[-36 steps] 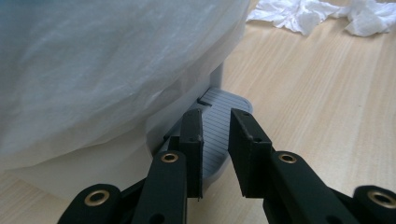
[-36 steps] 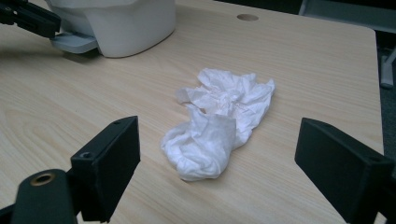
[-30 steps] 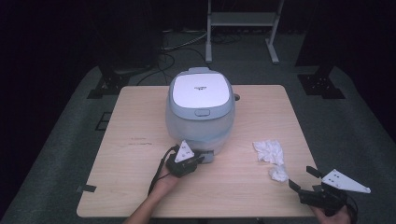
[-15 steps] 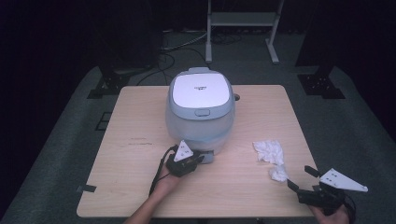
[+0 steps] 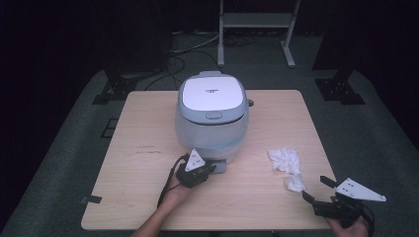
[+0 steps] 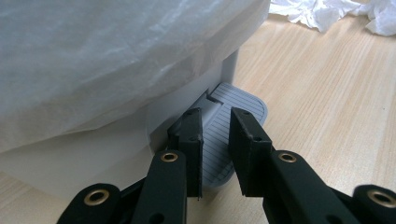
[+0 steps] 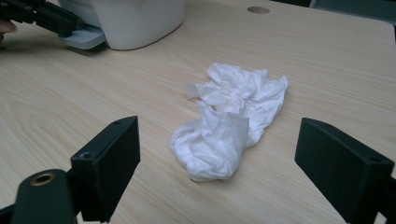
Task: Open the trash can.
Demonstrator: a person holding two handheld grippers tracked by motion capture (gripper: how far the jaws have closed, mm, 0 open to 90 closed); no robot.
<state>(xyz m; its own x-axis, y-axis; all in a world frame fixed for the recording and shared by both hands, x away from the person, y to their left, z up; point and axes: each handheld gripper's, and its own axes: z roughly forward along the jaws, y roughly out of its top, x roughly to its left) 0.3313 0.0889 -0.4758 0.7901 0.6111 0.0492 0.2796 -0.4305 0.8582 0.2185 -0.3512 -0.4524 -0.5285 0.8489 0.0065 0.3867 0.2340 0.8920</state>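
Lid print: unreadable | rice cooker point(image 5: 211, 118): white, grey ribbed tab point(image 6: 236, 116) | my left gripper point(image 6: 215, 135): clenched on tab; my right gripper point(image 7: 217, 172): released, facing crumpled tissue point(image 7: 231, 123)

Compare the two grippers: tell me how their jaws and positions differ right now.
The left gripper has its jaws nearly closed at the grey tab at the cooker's base; the right gripper stands wide open, gripping nothing, aimed at the crumpled tissue. The left touches the cooker; the right sits near the table's corner. Both have black jaws.

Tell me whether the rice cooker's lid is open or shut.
Shut. In the high view the white lid lies flat on the rice cooker, with no gap at its rim and the front latch button down against the body.
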